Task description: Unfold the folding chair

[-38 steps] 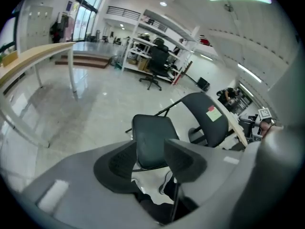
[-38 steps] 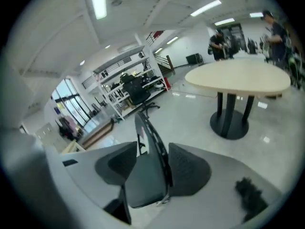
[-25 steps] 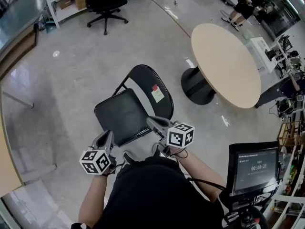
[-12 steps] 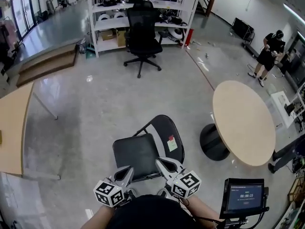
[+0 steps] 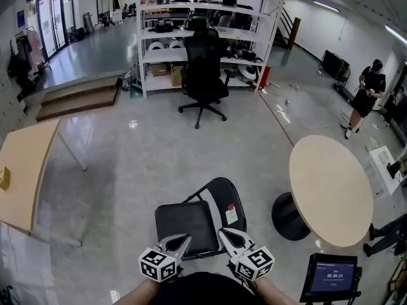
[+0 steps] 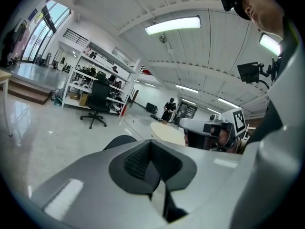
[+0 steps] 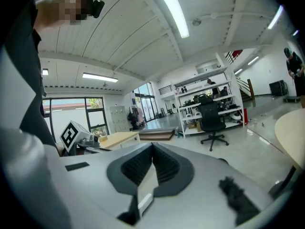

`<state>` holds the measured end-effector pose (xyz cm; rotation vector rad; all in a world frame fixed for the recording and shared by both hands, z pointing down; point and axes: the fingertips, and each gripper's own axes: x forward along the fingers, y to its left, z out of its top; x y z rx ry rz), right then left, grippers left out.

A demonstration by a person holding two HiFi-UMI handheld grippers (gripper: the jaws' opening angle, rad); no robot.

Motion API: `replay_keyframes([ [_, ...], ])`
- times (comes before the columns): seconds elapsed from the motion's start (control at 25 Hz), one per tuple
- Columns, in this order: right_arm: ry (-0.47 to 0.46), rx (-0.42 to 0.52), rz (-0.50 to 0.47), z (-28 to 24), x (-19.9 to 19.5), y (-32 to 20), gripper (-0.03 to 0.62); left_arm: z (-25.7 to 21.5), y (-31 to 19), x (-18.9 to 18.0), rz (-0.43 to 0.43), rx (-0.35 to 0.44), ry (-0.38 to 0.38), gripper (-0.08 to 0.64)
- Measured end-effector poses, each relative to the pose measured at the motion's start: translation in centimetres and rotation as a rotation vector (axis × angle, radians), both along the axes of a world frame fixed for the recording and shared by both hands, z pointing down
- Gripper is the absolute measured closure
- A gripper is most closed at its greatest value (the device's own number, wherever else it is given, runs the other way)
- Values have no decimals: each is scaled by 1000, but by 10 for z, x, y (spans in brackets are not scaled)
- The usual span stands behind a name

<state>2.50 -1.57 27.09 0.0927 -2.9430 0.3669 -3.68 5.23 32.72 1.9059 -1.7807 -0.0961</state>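
The black folding chair (image 5: pixel 188 225) stands opened out on the floor just in front of me, seat level and rounded back (image 5: pixel 224 199) upright with a white and red tag on it. My left gripper (image 5: pixel 185 239) hovers over the seat's near edge, shut and empty. My right gripper (image 5: pixel 223 232) is beside it at the seat's near right corner, also shut with nothing in it. In the left gripper view the pads (image 6: pixel 143 159) meet, with the chair back (image 6: pixel 118 140) beyond. In the right gripper view the pads (image 7: pixel 162 163) are pressed together.
A round wooden table (image 5: pixel 331 189) on a black base stands to the right. A black office chair (image 5: pixel 203 68) and white shelving (image 5: pixel 203 18) are at the back, a wooden table (image 5: pixel 25 167) at the left, a screen (image 5: pixel 332 277) at bottom right, a person (image 5: pixel 369 88) far right.
Both grippers have risen off the seat's front edge and stayed close together. The head view has tilted up, so more of the room shows. The chair has not moved.
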Motion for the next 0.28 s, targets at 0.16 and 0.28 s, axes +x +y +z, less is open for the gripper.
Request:
replay_keyframes([
  [0.16,-1,6,14,4,9,-10,586,3,-11,7,12,-5,-7,555],
  [0.28,3,2,20,8,19,-16,586,9,-17,17,21,-20,-9,555],
])
